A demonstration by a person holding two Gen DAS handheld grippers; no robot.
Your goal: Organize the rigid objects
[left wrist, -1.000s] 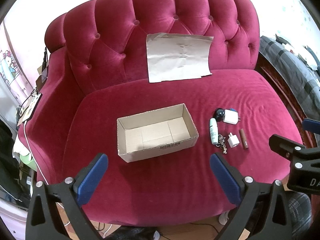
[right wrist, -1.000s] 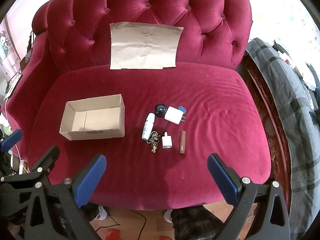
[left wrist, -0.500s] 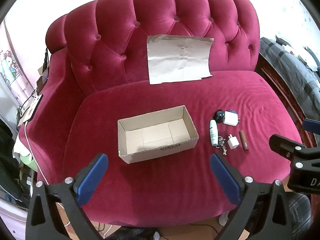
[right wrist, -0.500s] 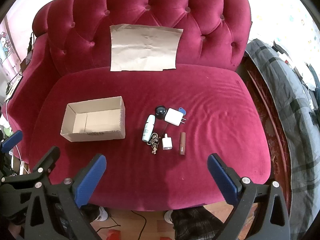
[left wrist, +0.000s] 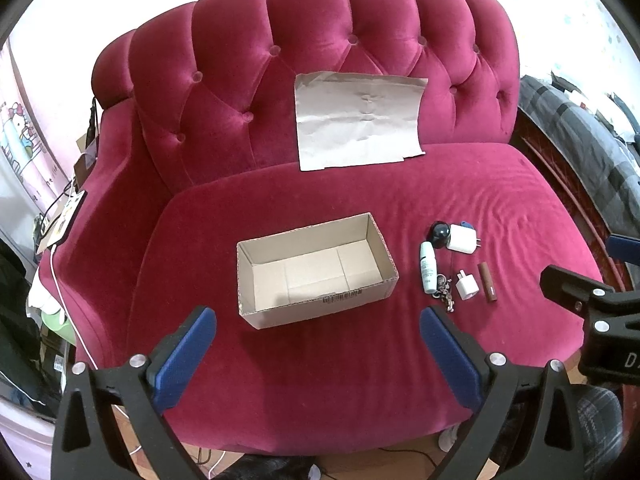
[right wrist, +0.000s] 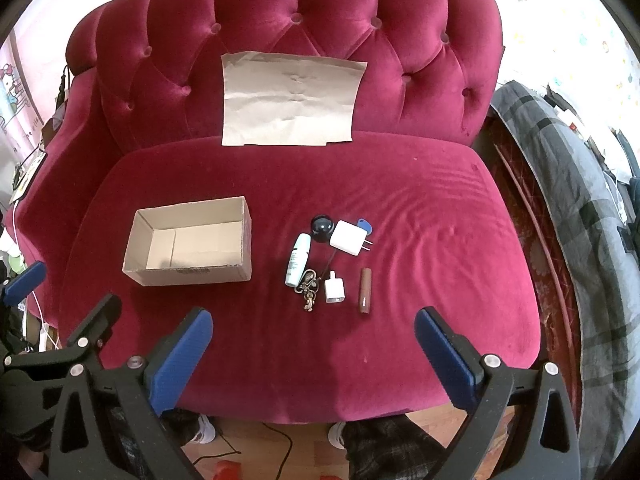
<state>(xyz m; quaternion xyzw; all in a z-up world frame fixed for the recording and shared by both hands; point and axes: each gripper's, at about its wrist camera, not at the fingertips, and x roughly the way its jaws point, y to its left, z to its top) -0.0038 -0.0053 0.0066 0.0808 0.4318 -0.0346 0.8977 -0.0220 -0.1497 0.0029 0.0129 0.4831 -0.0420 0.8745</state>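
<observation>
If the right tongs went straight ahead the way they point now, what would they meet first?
Probably the small items: the right tongs, open, aim at the bunch of keys and small white charger on the sofa seat. Nothing stands in between, though depth is hard to judge in the fisheye view.

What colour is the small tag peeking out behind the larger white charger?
Blue. The tag behind the larger white charger shows best in the right wrist view.

Empty cardboard box (left wrist: 316,268) beside small items (right wrist: 332,264); all on the cushion.
</observation>
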